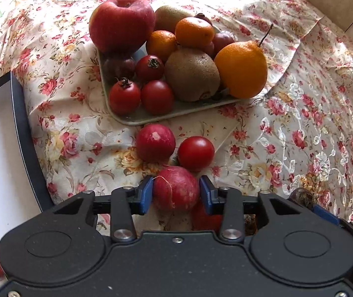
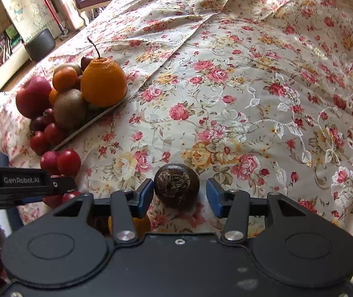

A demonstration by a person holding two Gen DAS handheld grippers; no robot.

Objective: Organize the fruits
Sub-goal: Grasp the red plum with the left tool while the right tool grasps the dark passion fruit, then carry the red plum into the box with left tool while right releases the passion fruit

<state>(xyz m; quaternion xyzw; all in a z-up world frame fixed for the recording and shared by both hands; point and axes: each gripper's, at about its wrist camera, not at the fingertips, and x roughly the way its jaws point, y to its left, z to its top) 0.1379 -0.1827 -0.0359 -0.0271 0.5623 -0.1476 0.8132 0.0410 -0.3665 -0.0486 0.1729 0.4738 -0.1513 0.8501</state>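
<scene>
Now both grippers sit over loose produce near the heaped tray (image 1: 127,121).

Left gripper (image 1: 175,193) has its blue pads against a radish (image 1: 176,188), seemingly clamped; right gripper (image 2: 180,194) stands apart around a brown water chestnut (image 2: 176,185), clear of its right pad. Best to centre that one before squeezing, then lift gently toward the tray's near edge, avoiding the tomato (image 1: 195,153).
</scene>
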